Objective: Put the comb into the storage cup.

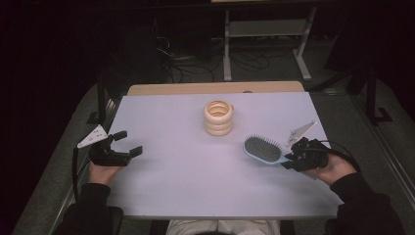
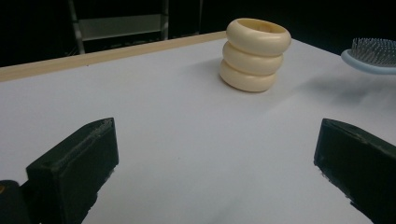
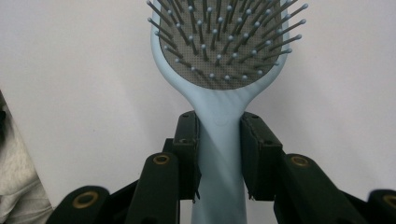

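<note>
A light blue hairbrush [image 1: 263, 149] with a grey bristle pad is held bristles up, just above the white table [image 1: 186, 176] at the right. My right gripper [image 1: 289, 160] is shut on its handle [image 3: 219, 140], with the brush head pointing away from the hand. The brush head [image 2: 371, 53] also appears at the right edge of the left gripper view. At the left side of the table, my left gripper [image 1: 128, 142] is open, nothing between its fingers [image 2: 77, 172]. A cream holder shaped like three stacked rings [image 1: 219, 117] stands upright at the table's middle back.
A wooden strip [image 1: 215, 88] runs along the table's far edge. Beyond it are a grey metal rack [image 1: 266, 34] and loose cables on the dark floor. The person's sleeves enter from the bottom corners.
</note>
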A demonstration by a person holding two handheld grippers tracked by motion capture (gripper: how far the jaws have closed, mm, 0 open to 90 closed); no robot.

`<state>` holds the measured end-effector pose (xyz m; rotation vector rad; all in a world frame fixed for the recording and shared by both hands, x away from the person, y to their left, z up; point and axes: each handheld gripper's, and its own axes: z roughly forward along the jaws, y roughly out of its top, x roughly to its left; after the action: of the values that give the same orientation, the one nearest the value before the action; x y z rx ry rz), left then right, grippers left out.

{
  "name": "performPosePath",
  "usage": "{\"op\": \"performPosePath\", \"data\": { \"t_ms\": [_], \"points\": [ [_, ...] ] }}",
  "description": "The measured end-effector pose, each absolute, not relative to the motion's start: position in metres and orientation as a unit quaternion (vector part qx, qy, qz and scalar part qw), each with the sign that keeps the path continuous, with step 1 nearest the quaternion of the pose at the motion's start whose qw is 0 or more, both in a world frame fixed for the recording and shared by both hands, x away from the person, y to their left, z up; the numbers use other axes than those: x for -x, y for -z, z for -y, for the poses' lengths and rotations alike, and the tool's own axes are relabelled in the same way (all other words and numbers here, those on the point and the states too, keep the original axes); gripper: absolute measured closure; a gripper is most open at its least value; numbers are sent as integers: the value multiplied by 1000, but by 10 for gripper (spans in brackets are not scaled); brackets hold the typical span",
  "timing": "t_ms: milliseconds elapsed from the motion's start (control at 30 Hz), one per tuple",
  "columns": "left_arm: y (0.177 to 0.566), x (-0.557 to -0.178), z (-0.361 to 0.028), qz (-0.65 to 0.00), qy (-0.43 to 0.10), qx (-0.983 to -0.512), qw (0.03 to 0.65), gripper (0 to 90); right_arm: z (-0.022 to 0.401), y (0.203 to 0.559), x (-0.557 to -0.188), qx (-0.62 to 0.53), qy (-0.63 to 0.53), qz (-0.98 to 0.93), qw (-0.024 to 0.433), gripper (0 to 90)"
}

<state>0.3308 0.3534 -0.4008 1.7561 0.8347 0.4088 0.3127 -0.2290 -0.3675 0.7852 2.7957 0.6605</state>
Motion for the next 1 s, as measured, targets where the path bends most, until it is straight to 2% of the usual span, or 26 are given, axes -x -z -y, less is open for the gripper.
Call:
{"op": "performPosePath", "data": {
  "t_ms": [1000],
  "points": [
    [401,-332,-354,-352,-166,-742,546,0,204,312,-337,-233,-275,-926,116,682]
  ]
}}
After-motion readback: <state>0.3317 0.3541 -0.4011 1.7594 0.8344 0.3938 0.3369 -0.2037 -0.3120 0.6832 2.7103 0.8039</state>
